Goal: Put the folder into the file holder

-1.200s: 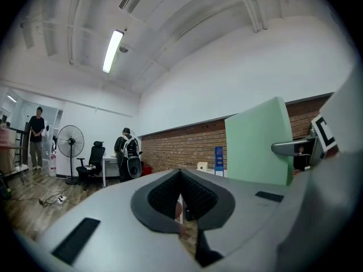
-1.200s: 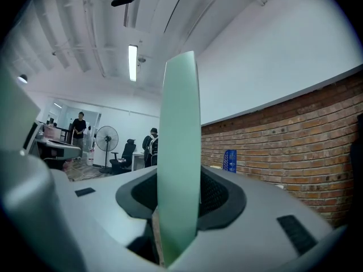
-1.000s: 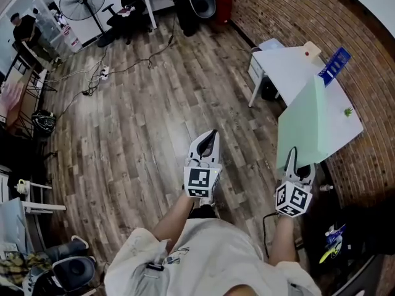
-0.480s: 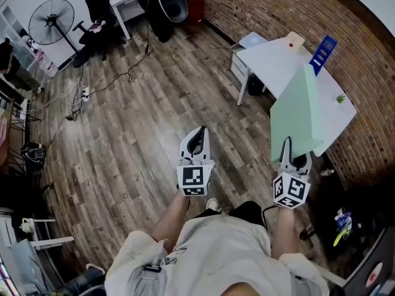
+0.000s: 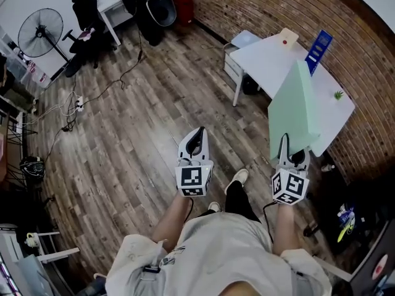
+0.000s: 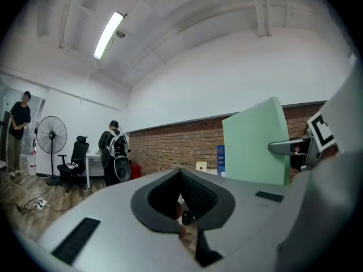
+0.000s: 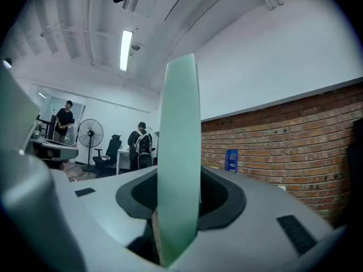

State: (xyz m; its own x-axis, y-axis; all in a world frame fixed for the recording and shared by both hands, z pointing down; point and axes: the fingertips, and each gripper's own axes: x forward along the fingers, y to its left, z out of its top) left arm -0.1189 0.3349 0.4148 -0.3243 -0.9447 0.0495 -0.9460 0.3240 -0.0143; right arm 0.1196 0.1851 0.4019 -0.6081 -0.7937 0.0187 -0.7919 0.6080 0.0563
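A pale green folder (image 5: 294, 106) stands upright on its edge in my right gripper (image 5: 285, 148), which is shut on its lower edge. In the right gripper view the folder (image 7: 180, 123) rises edge-on between the jaws of that gripper (image 7: 178, 208). The blue file holder (image 5: 318, 49) stands at the far side of the white table (image 5: 262, 57), beyond the folder's top; it shows small in the right gripper view (image 7: 231, 160). My left gripper (image 5: 197, 139) hangs over the wood floor, shut and holding nothing. Its own view (image 6: 182, 208) shows the folder (image 6: 254, 140) off to the right.
A brick wall (image 5: 259, 5) runs behind the table. A small drawer unit (image 5: 239, 42) sits beside the table's leg, and a tiny green thing (image 5: 338, 94) lies on the tabletop. Further back are a standing fan (image 5: 40, 32), an office chair (image 5: 83, 11), floor cables (image 5: 74, 103) and a person with a backpack (image 6: 115, 157).
The person has stepped towards the table, which now lies nearer and more central. A foot has come forward between the grippers. The right gripper still holds the folder upright.
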